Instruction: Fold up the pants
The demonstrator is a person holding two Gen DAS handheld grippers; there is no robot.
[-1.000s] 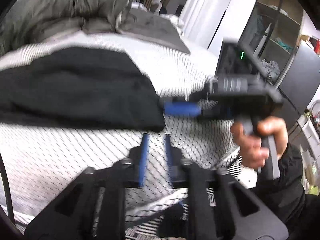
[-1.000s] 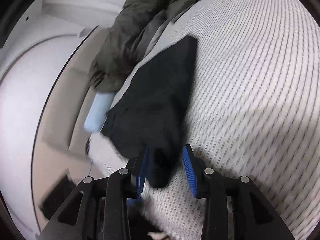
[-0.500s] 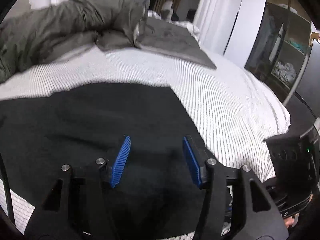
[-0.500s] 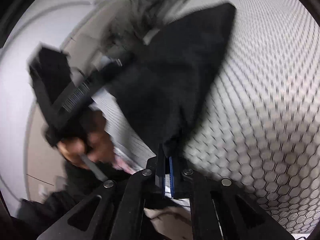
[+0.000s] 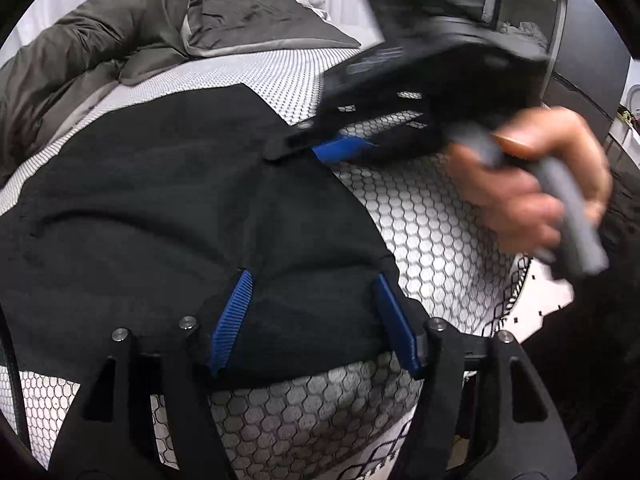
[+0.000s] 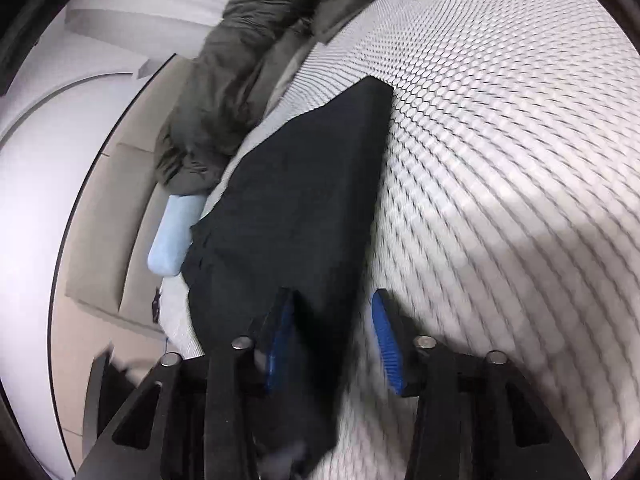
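1. Black pants [image 5: 168, 200] lie folded on the bed [image 5: 432, 224] (honeycomb cover)
2. Left gripper [image 5: 312, 320] jaws are opening astride the hem
3. Right gripper [image 6: 332, 344] jaws are opening, fabric loose between them

Both tools' jaws now opening over the pants [image 5: 168, 208] (previously pinched).

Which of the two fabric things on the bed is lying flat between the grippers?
The black pants, spread flat on the honeycomb sheet; the grey-green duvet is bunched up behind them.
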